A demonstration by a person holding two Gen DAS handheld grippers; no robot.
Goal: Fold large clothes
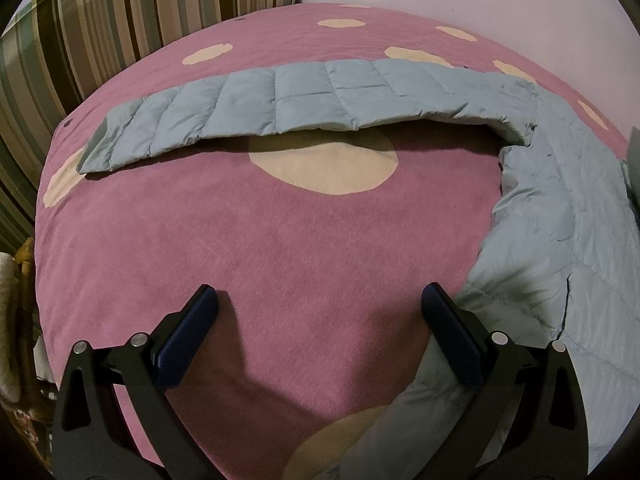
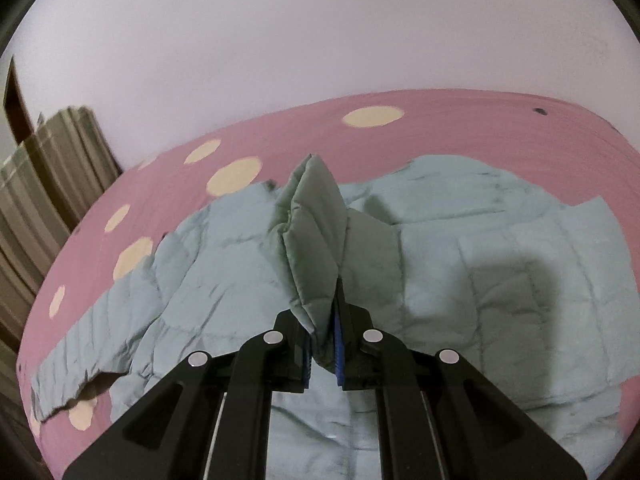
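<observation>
You are still early in the fold. The pale blue-grey quilted puffer jacket [image 1: 560, 208] is lying spread over the pink bedspread with cream spots [image 1: 280, 260], and no neat, finished fold is showing yet. One long sleeve [image 1: 248, 104] is stretching out flat across the bedspread toward the striped cushion [image 1: 100, 28], so it is still waiting to be brought in over the body. Your right gripper [image 2: 324, 354] is pinching a bunched edge of the jacket [image 2: 312, 248] between its blue pads, jaws pressed together on the fabric, which is standing up in a peak above the rest of the garment. Your left gripper [image 1: 320, 340] is hovering with its jaws spread wide and holding nothing; its right-hand finger is sitting just beside, perhaps touching, the jacket's near edge. The padding is looking puffy and creased, with stitched panels, so it is likely going to spring back unless each fold is pressed flat. The outstretched sleeve and the body folds are what I judge to be left.
</observation>
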